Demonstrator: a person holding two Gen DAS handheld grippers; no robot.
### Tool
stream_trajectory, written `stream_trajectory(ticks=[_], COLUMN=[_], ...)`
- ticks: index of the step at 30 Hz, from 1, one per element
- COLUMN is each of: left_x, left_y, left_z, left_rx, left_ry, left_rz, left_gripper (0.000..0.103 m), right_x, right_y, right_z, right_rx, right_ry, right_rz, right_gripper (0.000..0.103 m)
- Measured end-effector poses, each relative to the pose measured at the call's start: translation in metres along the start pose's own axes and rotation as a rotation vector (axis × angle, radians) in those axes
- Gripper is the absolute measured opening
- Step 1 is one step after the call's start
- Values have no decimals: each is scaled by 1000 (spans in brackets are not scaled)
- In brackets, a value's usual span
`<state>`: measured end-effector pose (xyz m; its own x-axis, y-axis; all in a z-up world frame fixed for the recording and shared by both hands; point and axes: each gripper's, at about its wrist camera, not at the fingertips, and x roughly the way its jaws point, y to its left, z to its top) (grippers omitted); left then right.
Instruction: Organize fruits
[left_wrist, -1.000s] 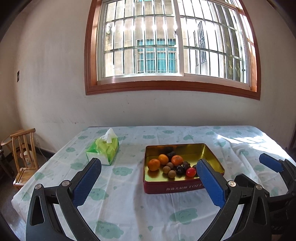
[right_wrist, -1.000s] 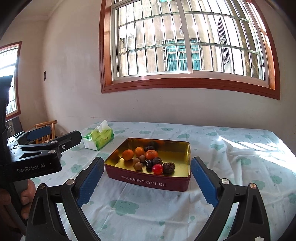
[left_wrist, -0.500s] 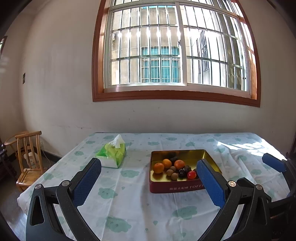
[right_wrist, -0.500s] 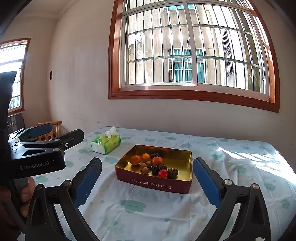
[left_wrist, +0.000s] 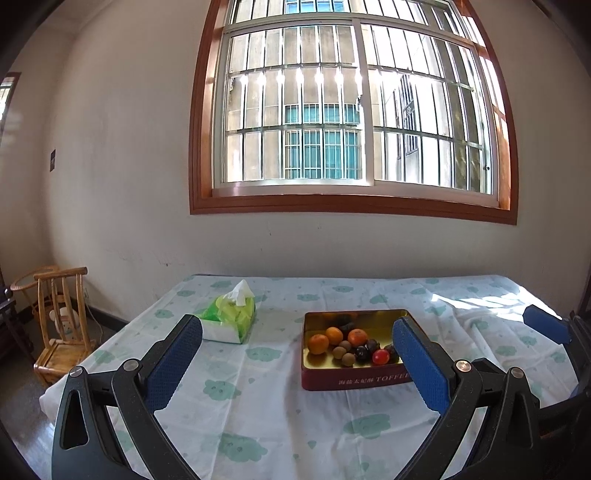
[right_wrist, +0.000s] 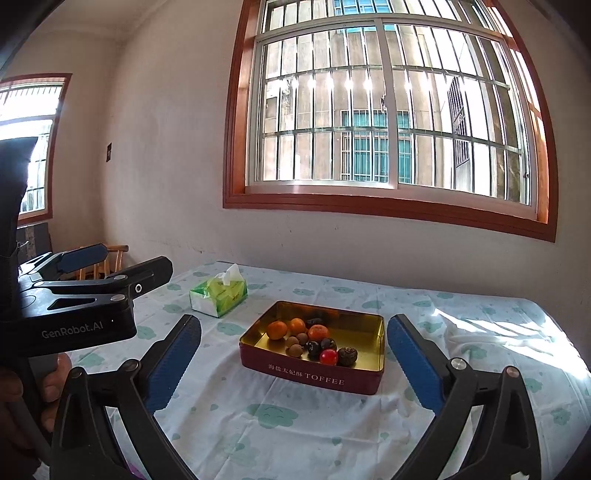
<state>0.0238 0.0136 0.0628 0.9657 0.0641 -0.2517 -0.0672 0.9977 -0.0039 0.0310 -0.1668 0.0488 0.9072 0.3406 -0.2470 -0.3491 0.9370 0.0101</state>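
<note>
Table (left_wrist: 258, 424), covered with a cloud-print cloth; holds one red toffee tin (right_wrist: 314, 374) near its middle and one green tissue pack (right_wrist: 218, 295) well apart to the tin's left.

Fruits (right_wrist: 312, 339): three orange ones, several small brown and dark ones, one red; all gathered inside the tin, none loose on the cloth; judged already sorted into place, or nearly so.

Left gripper (left_wrist: 297, 354): jaws wide apart, nothing between them; held back from the tin, level with the table's near edge.

Right gripper (right_wrist: 293, 356): jaws have just been opening and stand wide with nothing between them; also clear of the tin, likely because no fruit is left to carry.

Small wooden chair (left_wrist: 61, 325): by the wall, off the table's left side.
</note>
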Motion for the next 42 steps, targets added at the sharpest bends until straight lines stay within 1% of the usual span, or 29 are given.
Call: stream_trajectory(ticks=[11, 29, 34, 36, 38, 42], left_x=[-4, 0, 11, 19, 25, 40], left_y=[6, 7, 3, 1, -1, -1], left_z=[0, -4, -7, -7, -7, -5], left_rx=[-14, -15, -11, -2, 13, 10], left_ry=[-9, 10, 37, 48, 48, 73], left_rz=[7, 9, 13, 31, 52, 54], left_gripper=[102, 102, 102, 102, 102, 102], right_x=[-2, 3, 16, 24, 34, 60], right_y=[6, 3, -9, -20, -36, -82], right_z=[1, -6, -16, -23, -32, -53], right_rx=[-13, -1, 22, 31, 40, 56], right_ry=[-3, 29, 81, 114, 152, 254], right_rz=[8, 20, 22, 9, -11, -85], right_gripper=[101, 102, 102, 102, 102, 102])
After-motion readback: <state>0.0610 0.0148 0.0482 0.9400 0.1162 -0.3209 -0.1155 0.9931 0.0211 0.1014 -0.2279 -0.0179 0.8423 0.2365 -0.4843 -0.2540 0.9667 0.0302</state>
